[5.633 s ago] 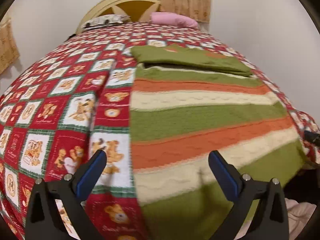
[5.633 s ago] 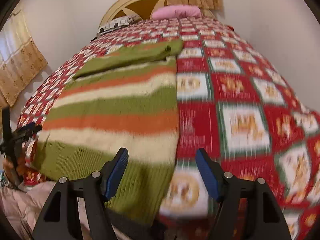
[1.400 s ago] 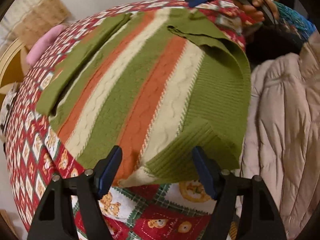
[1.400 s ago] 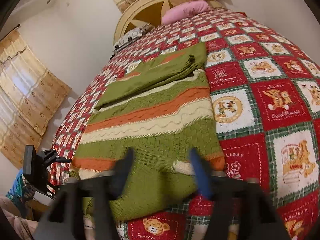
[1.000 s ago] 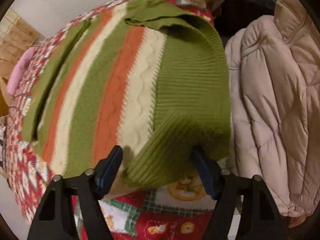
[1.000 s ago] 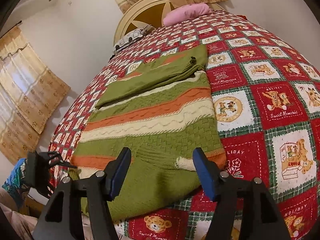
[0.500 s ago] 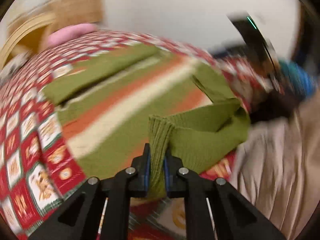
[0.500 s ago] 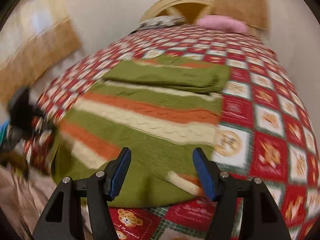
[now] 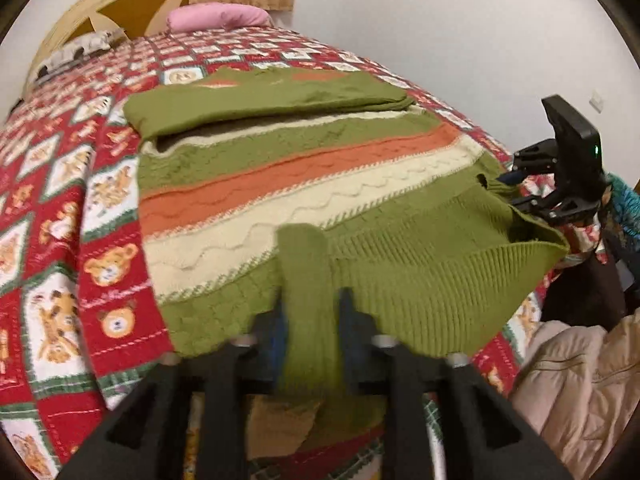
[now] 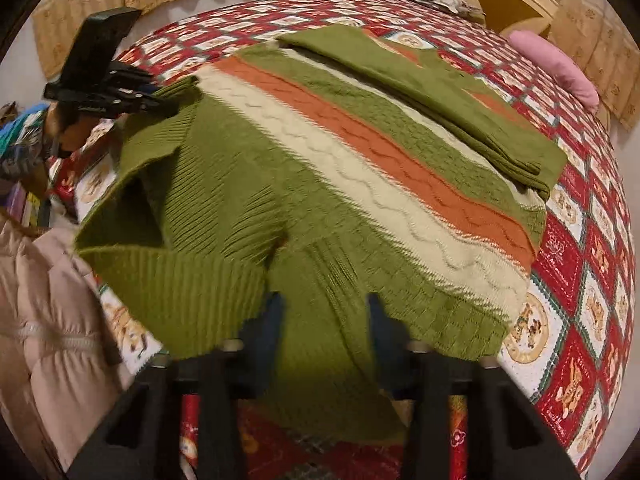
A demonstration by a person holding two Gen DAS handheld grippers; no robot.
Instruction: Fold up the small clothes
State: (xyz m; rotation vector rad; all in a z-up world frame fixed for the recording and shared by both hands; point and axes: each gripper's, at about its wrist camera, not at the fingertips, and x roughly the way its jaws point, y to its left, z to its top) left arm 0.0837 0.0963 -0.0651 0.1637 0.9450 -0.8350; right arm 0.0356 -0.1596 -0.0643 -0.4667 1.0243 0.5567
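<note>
A green, orange and cream striped knit sweater [image 9: 304, 176] lies flat on the bed, its sleeves folded across the far end [image 9: 264, 96]. My left gripper [image 9: 310, 316] is shut on the sweater's green ribbed hem at the near left corner and lifts it off the bed. My right gripper [image 10: 326, 320] has closed on the hem at the other near corner, with green knit bunched between its fingers. Each gripper shows in the other's view, the right one in the left wrist view [image 9: 560, 184] and the left one in the right wrist view [image 10: 104, 92]. The sweater also fills the right wrist view [image 10: 360, 168].
The bed carries a red quilt with teddy-bear squares [image 9: 60, 216]. A pink pillow [image 9: 218, 18] and a cream headboard [image 9: 120, 0] are at the far end. A beige padded jacket [image 9: 580, 380] is at the bed's near edge, also in the right wrist view [image 10: 44, 320].
Both grippers came down to the hem's near corners. The left one shut on its corner first, then the right one closed on its own. The hem is now lifted between them.
</note>
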